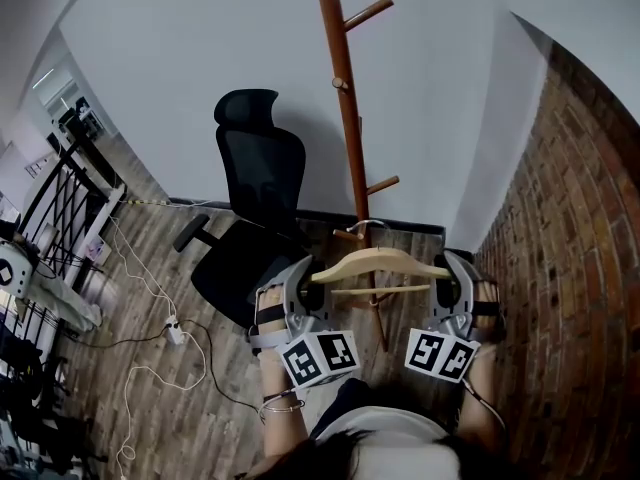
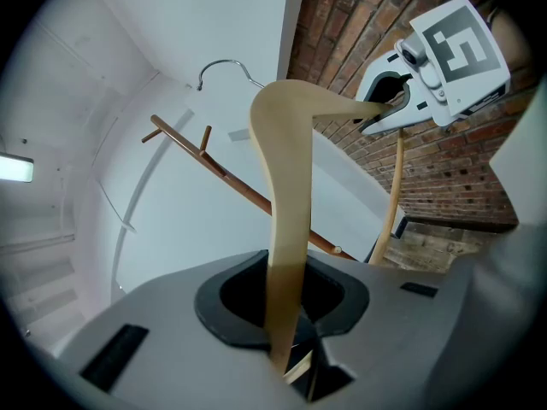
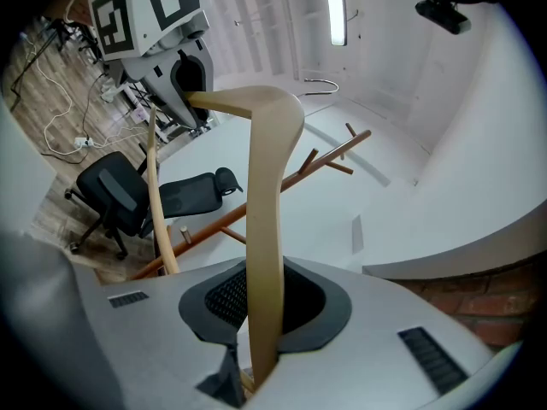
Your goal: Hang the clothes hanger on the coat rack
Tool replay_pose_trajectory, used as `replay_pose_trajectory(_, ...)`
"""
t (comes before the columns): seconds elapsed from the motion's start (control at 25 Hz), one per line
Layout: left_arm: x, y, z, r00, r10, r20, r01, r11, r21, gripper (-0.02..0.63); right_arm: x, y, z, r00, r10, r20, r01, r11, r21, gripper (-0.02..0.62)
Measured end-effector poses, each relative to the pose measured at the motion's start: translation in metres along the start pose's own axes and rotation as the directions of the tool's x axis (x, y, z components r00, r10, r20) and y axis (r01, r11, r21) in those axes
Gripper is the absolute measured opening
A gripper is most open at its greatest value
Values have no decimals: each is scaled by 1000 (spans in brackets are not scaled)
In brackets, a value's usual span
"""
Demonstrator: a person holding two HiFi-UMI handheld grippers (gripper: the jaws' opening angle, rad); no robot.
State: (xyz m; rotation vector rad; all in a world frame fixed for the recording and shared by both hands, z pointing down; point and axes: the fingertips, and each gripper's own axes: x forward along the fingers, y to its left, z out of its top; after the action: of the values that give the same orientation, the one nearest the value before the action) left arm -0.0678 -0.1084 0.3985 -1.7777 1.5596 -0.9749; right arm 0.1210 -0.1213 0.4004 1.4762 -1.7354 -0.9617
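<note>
Clothes hanger (image 1: pixel 380 258) is off the rack, held in the air between both grippers, in front of the person at about chest level. It's light wood, arch side up, with its crossbar (image 1: pixel 380 290) running underneath.

Left gripper (image 1: pixel 313 277): jaws clamped on the hanger's left end. Its own view shows the wooden arm running straight out from between the pads, and the crossbar tip is pinched there too.

Right gripper (image 1: pixel 446 273): same on the right end. Jaws closed on the arm, wood seated between the dark pads. Each gripper view shows the opposite gripper at the far end of the hanger.

Hanger sits roughly level across the head view. The metal hook (image 2: pixel 226 61) points away from the person, toward the rack. In both gripper views the hook shows against white wall (image 1: pixel 200 38), clear of the pegs, so it isn't hung on anything. In the head view the hook overlaps the lower part of the pole; can't tell from that view whether it touches.

Coat rack (image 1: pixel 344 98): brown wooden pole with short angled pegs, one up high (image 1: pixel 368 13), one lower (image 1: pixel 383 185). It stands at the white wall, just beyond the hanger.

Around it:
- Black office chair (image 1: pixel 258 178) left of the rack, near the left gripper.
- Brick wall (image 1: pixel 570 248) on the right.
- Wood plank floor (image 1: pixel 150 388), with a white power strip (image 1: pixel 175 333) and cables on the left.
</note>
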Motion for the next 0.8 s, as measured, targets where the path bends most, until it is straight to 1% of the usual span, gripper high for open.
replay_pose_trajectory(0.32,16,5,0,1000,-3,-3,3,1000,5,78,17,-1,0,1000,7,2,-7,1000,5,78)
replay_pose_trajectory(0.8,55,20,-3,1000,-5,-3,5,1000,3,78,60,-4,5,1000,11,4,-11,1000,8,78)
